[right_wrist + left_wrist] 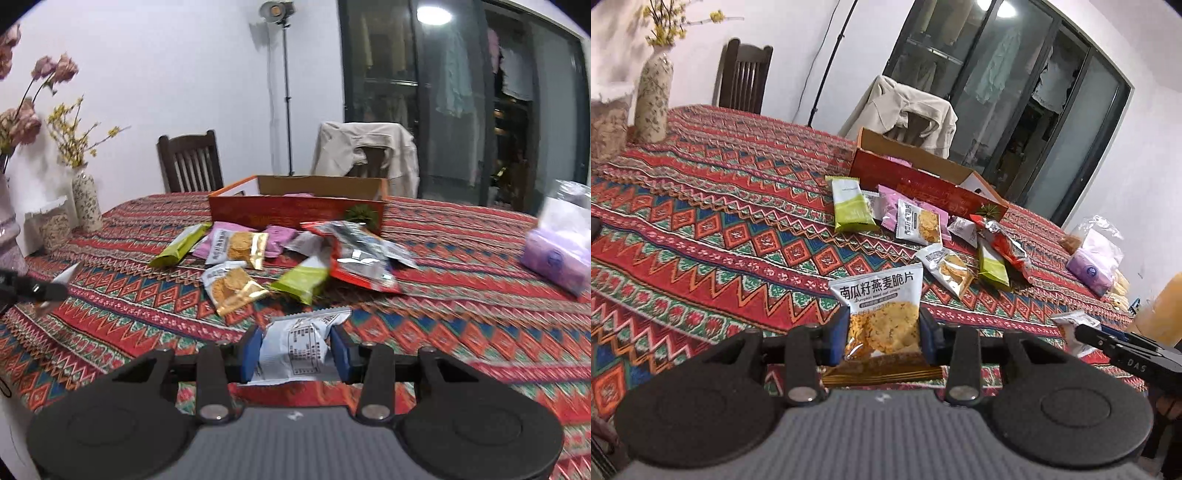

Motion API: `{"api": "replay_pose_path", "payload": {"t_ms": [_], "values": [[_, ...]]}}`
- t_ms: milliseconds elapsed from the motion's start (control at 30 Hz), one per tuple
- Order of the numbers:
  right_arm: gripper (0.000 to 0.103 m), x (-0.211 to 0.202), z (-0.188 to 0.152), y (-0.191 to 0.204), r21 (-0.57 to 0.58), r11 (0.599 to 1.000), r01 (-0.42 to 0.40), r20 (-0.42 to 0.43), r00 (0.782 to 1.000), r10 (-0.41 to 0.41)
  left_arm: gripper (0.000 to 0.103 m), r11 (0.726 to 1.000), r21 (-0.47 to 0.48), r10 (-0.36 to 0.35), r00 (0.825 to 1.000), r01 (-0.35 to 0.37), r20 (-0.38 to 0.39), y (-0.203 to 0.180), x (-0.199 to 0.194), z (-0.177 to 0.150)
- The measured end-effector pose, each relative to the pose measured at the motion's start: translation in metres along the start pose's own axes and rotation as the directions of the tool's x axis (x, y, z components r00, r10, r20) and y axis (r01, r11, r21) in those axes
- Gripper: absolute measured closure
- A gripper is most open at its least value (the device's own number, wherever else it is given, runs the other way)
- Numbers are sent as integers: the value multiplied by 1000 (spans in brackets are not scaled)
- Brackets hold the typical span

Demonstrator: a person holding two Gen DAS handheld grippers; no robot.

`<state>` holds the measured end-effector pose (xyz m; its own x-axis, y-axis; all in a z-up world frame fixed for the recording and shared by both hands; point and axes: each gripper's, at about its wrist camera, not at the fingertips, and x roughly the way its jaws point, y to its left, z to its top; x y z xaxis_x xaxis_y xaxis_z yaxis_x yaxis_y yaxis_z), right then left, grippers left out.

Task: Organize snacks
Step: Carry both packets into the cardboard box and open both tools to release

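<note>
My left gripper (882, 332) is shut on an oat-crisp packet (879, 306), white on top with golden crisps showing, held upright above the patterned tablecloth (720, 229). My right gripper (295, 350) is shut on a white packet (299, 343) with its printed back facing the camera. Beyond both lies a heap of snacks: green bars (849, 205) (301, 282), oat-crisp packets (918, 221) (232, 282), pink packets (279, 240) and a torn red bag (360, 258). An open red cardboard box (923, 181) (295, 210) stands behind the heap. In the left wrist view the right gripper (1082, 328) enters at the right edge with its packet.
A patterned vase (652, 99) (86, 203) with yellow flowers and a jar (55, 225) stand at the table's left. A bag with purple packs (1097, 254) (554, 254) lies at the right. Two chairs (192, 162), one draped with a beige jacket (365, 151), stand behind the table.
</note>
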<state>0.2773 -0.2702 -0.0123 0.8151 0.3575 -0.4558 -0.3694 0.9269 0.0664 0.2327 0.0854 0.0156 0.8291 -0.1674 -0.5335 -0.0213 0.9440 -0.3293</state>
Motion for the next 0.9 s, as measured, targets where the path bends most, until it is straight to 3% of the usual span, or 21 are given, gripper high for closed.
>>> {"api": "replay_pose_path", "payload": {"t_ms": [300,467,667,767,900], "values": [[63,-34,-10,-22,18,1000,-10,47,999,9,64,999,46,1,1000,-2,21,-26,-9,1],[63,-32,-6,-32,31,999,-14,59,998,12,64,994,105,-15,999,11,35,-36,4,24],[63,-11,37,-52,11,998,-65,91,994,64,64,972,223,-94,991,71,93,-49,46,99],[63,8,81,-61,-36,995,-94,134,986,98,64,966,250,-97,990,68,104,-50,81,148],[63,50,153,-69,-89,986,-140,156,976,153,64,959,273,-92,994,74,53,-51,154,217]]}}
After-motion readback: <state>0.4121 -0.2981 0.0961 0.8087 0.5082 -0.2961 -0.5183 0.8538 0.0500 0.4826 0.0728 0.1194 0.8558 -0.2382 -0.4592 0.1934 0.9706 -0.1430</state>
